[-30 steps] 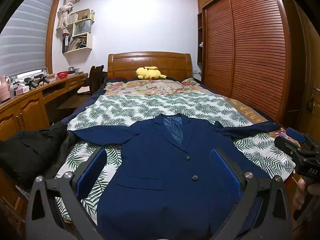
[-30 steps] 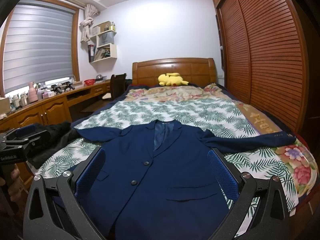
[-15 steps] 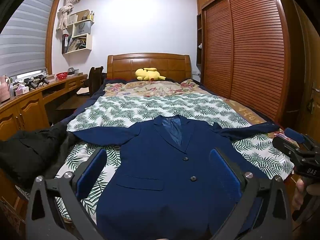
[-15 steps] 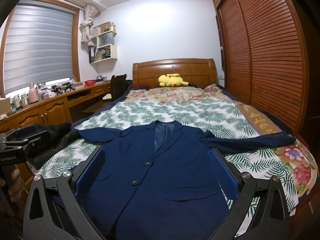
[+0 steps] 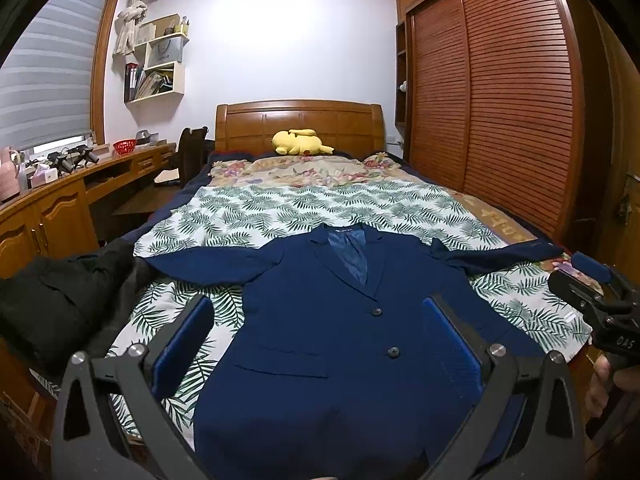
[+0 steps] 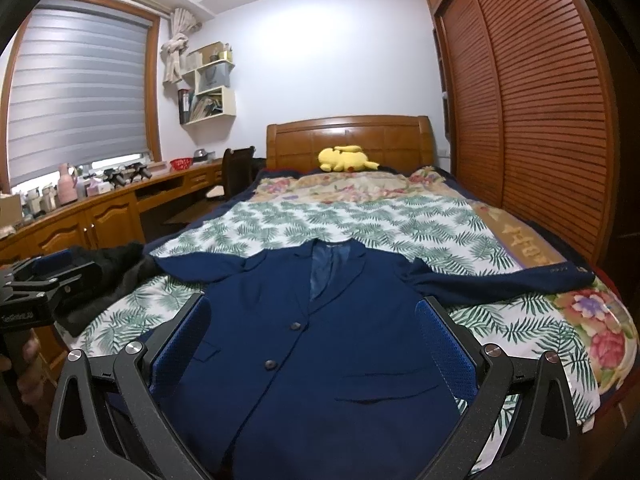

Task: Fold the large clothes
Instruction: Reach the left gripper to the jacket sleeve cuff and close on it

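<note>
A navy blue suit jacket point(image 5: 320, 320) point(image 6: 312, 340) lies face up and buttoned on the leaf-print bedspread point(image 5: 320, 208) point(image 6: 360, 220), sleeves spread to both sides, collar toward the headboard. My left gripper point(image 5: 318, 340) hovers open above the jacket's lower front, nothing between its blue pads. In the right wrist view my right gripper point(image 6: 312, 340) is also open over the lower front, holding nothing. The right gripper point(image 5: 592, 300) shows at the right edge of the left wrist view. At the left edge of the right wrist view is the left gripper point(image 6: 36, 280).
A black garment point(image 5: 64, 300) point(image 6: 108, 280) is heaped at the bed's left edge. A wooden desk point(image 5: 60, 200) runs along the left wall, a slatted wardrobe point(image 5: 500, 120) along the right. A yellow plush toy point(image 5: 300, 142) lies by the headboard. A person's hand point(image 5: 600, 384) holds the right gripper.
Both views have drifted very slightly; the jacket sits a touch higher in frame. Grippers stay open and the jacket has not moved.
</note>
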The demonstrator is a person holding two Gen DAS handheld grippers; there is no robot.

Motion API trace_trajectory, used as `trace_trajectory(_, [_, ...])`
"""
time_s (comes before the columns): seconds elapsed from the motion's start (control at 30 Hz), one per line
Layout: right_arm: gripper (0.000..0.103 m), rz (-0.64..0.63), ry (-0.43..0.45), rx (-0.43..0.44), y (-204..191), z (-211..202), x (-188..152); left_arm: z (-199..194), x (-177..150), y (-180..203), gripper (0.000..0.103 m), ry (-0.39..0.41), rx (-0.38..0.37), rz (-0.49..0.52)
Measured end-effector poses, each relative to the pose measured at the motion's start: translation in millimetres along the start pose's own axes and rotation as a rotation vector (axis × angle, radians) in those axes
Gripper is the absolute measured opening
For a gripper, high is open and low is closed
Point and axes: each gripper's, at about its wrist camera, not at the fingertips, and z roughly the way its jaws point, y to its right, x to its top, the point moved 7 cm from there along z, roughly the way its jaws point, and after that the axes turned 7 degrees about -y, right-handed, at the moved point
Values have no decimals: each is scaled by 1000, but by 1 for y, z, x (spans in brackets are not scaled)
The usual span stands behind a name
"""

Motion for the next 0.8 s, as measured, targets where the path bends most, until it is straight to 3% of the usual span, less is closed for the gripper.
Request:
trace_trajectory(0.3, [103,-69,-20,45,-29,42,8,28,-2,-21,103,-33,15,-6])
trace_trajectory(0.8, [103,-68,-102,111,-51,131,10,87,-4,-86,103,-86,102,-9])
